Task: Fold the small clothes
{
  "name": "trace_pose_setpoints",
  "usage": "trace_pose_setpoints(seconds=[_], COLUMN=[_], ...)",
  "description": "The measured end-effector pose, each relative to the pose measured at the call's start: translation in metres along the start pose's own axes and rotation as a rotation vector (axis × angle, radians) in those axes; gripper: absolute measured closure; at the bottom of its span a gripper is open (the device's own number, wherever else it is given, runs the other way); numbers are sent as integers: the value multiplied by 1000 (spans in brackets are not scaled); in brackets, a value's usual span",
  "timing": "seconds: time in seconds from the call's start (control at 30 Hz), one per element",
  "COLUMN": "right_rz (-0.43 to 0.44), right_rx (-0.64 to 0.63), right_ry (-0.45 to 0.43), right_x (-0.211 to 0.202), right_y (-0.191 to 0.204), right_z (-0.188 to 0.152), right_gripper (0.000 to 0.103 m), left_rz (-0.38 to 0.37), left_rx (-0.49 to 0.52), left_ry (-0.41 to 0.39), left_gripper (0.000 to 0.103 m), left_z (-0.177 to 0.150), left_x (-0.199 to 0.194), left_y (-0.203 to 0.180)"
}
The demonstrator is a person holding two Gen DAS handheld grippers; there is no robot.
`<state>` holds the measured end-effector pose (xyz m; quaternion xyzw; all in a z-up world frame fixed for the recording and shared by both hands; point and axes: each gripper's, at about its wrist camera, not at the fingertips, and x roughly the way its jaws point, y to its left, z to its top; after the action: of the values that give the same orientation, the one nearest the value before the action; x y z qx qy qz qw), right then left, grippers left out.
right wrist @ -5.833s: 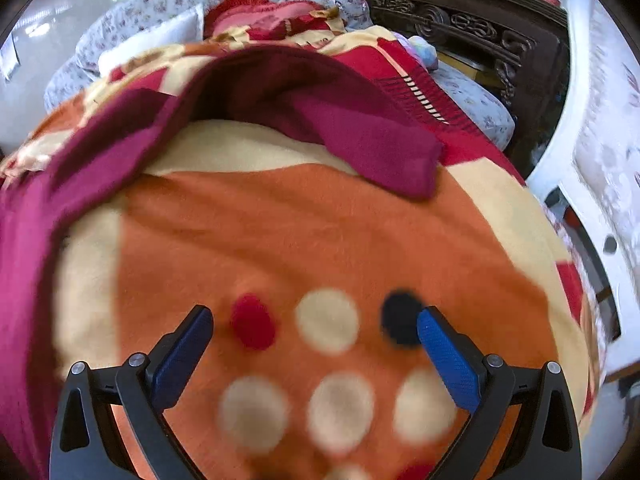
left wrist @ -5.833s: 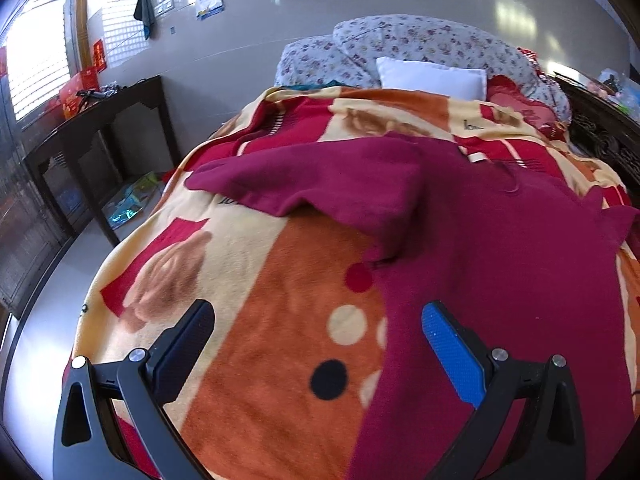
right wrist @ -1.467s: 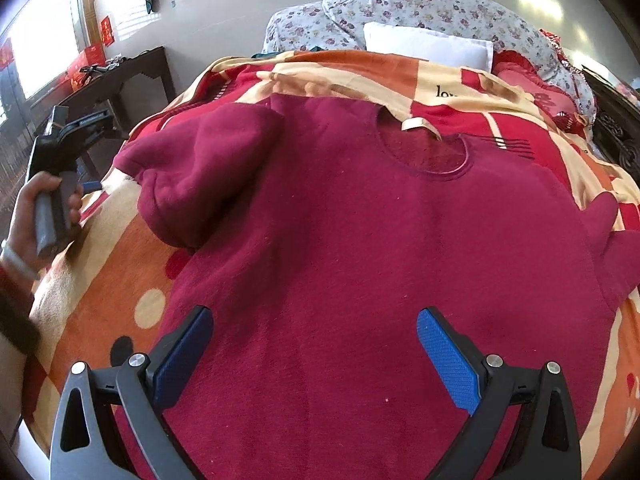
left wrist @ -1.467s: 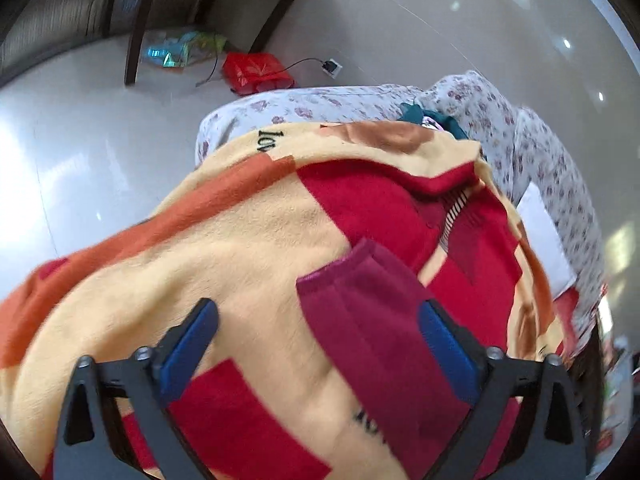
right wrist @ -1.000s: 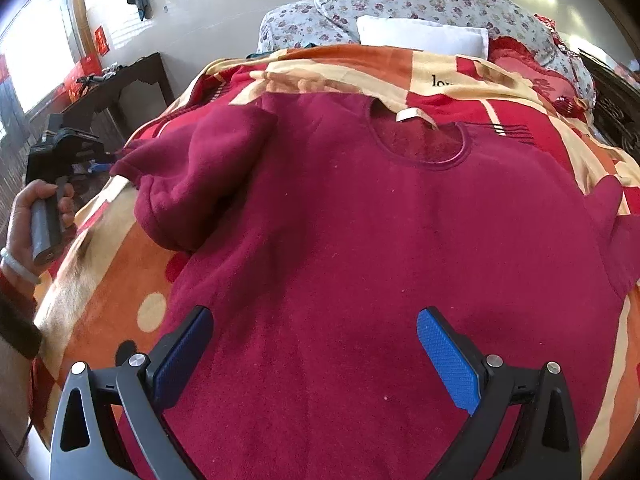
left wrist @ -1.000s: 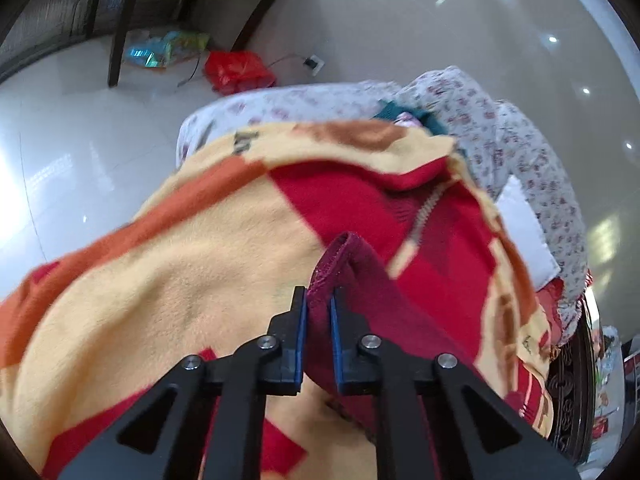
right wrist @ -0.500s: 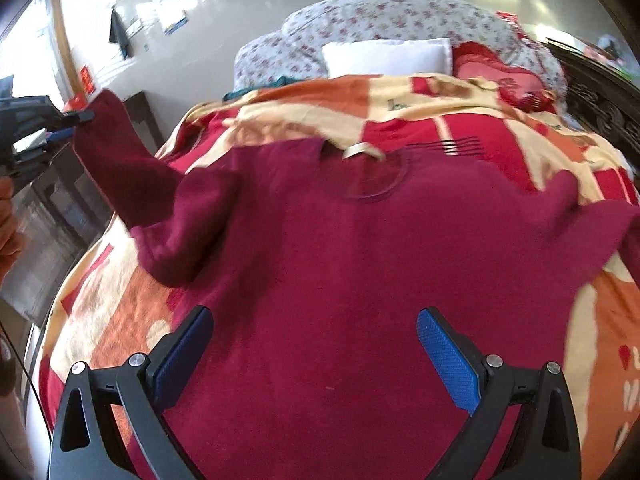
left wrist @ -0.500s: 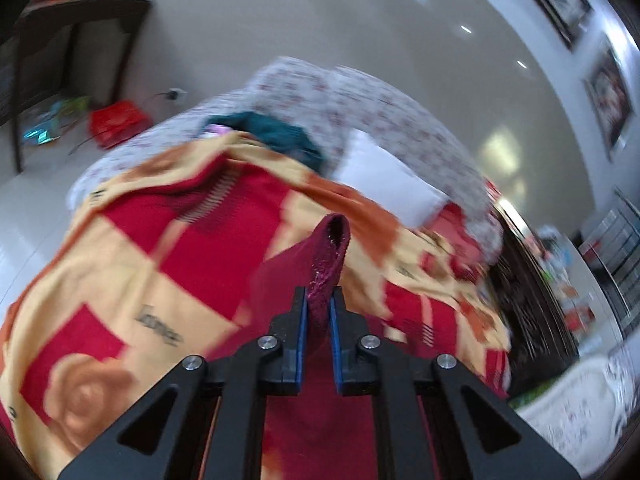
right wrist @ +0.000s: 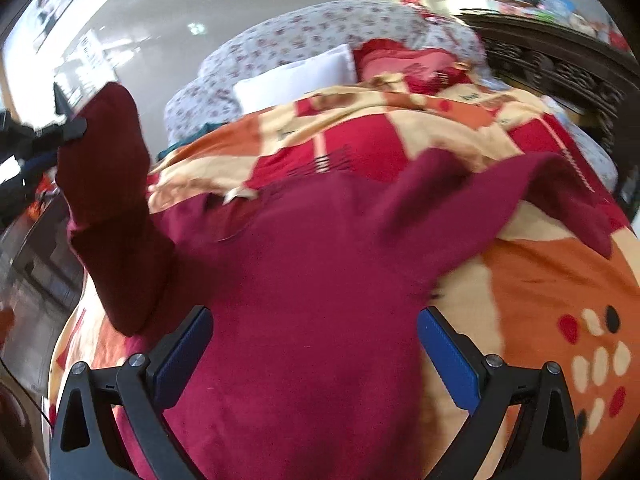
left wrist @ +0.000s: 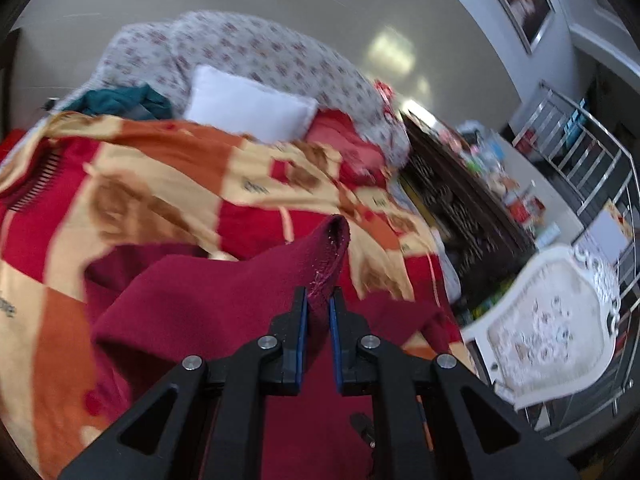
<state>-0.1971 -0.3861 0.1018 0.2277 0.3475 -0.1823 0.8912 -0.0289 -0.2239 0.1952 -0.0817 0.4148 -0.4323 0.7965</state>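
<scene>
Your left gripper (left wrist: 318, 304) lifts a sweater sleeve (left wrist: 320, 256) above the bed.

The two blue pads are clamped on the maroon cuff, which stands up out of them; the rest of the sleeve hangs down to the sweater (right wrist: 312, 280), spread across the patterned blanket (right wrist: 552, 280). From your right hand's camera the raised sleeve sits at far left, pinched by the black tip of the left gripper, while the other sleeve trails off to the right over the blanket. Your right gripper (right wrist: 314, 354) hovers over the sweater's near part, jaws wide apart and holding nothing. A white pillow (left wrist: 248, 106) lies at the far end of the bed.
</scene>
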Motion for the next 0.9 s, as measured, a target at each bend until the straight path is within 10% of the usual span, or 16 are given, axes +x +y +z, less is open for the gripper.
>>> trace_pose_setpoints(seconds=[0.43, 0.7, 0.9], right_rz=[-114, -65, -52], right_rx=[157, 97, -19], right_ry=[14, 12, 26], right_x=[-10, -2, 15], right_y=[-85, -65, -32], right_z=[-3, 6, 17], right_gripper=[0, 0, 0], left_rz=[119, 166, 317], left_rx=[132, 189, 165], left_ry=[147, 53, -3], left_gripper=[81, 34, 34], left_z=[-72, -73, -71], left_x=[117, 51, 17], left_y=[-25, 11, 72])
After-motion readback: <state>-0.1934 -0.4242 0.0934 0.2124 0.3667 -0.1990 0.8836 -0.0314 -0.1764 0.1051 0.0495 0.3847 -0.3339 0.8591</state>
